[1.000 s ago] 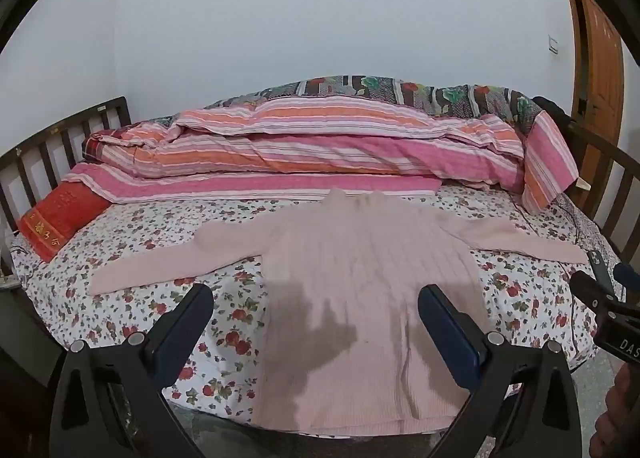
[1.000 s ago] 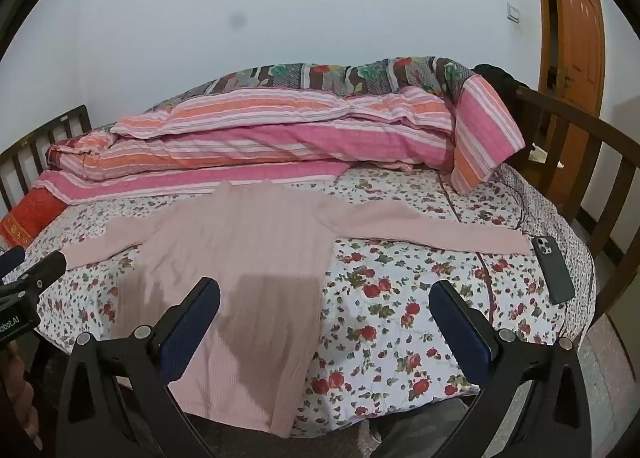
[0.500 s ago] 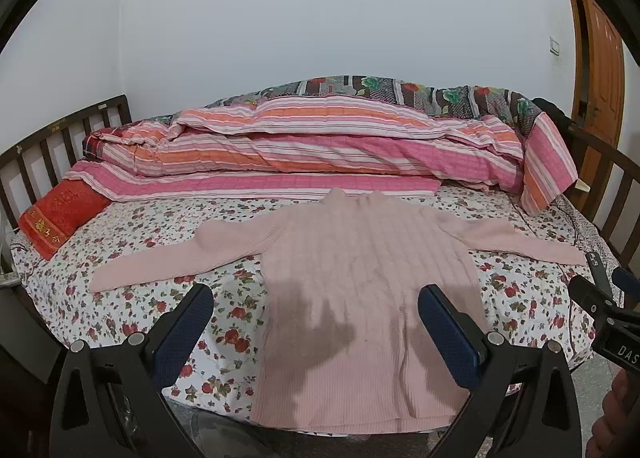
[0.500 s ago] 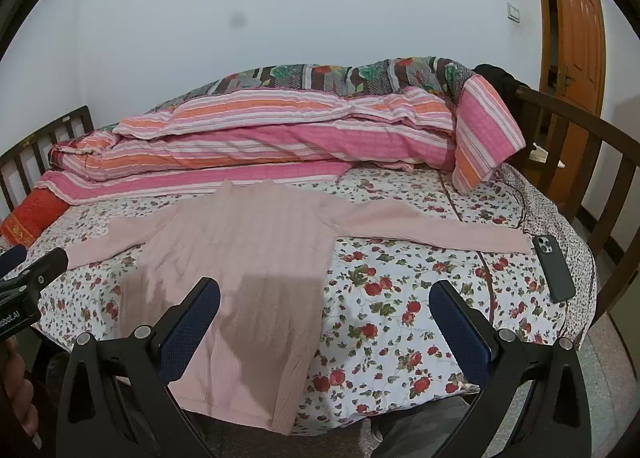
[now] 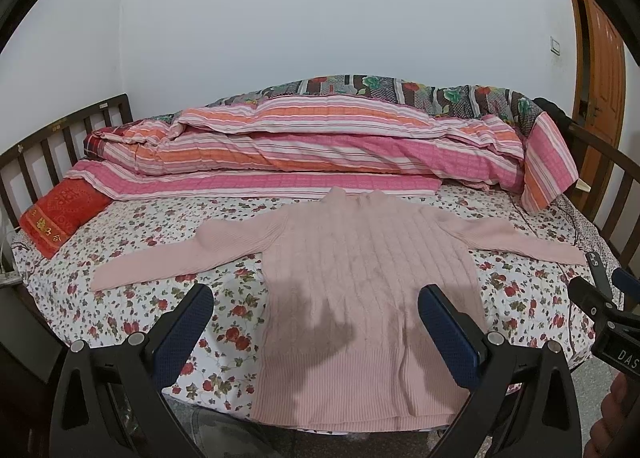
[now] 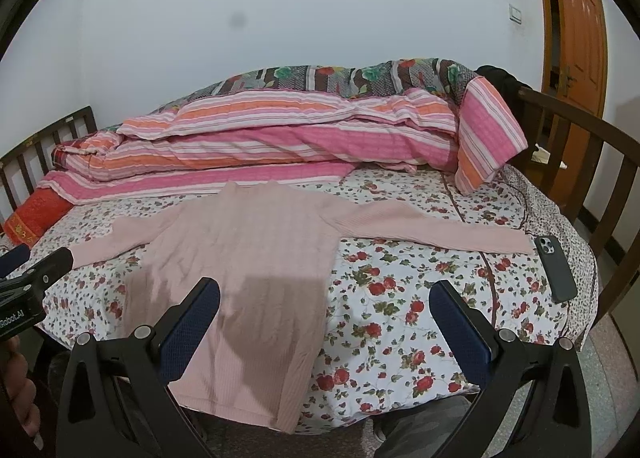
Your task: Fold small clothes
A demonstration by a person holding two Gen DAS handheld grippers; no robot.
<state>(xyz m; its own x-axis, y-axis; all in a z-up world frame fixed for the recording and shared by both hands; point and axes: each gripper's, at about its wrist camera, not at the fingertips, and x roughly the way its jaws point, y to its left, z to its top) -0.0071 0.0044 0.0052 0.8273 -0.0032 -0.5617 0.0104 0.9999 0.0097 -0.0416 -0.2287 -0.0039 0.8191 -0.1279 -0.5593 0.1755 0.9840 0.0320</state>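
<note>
The left tongs (image 5: 312, 312) hang wide open above the near edge of the bed (image 5: 132, 226), both blue-padded fingers (image 5: 182, 328) spread far apart and holding nothing. Between them, in the left wrist view, lies the lower body of the pink sweater (image 5: 368, 290), but the pads sit clear of the knit and touch neither cloth nor sheet.

The right tongs (image 6: 324, 316) are spread just as wide and are empty too. The left pad (image 6: 188, 328) hovers over the sweater's hem side, the right one over the bare floral sheet (image 6: 400, 298); whether either pad brushes the fabric is hard to judge at this angle, though they look raised above it.

The pink sweater (image 6: 244, 258) lies flat and face up on the floral sheet, collar toward the wall, hem hanging slightly over the near edge, and both sleeves stretched straight out to the sides. A shadow falls across its lower half.

The end of the right sleeve stops just beside a dark phone (image 6: 556, 268) lying on the sheet. Behind the sweater a striped pink and orange quilt (image 6: 280, 138) is piled along the wall side, and a red cushion (image 5: 60, 218) rests against the wooden rail at the left end.
</note>
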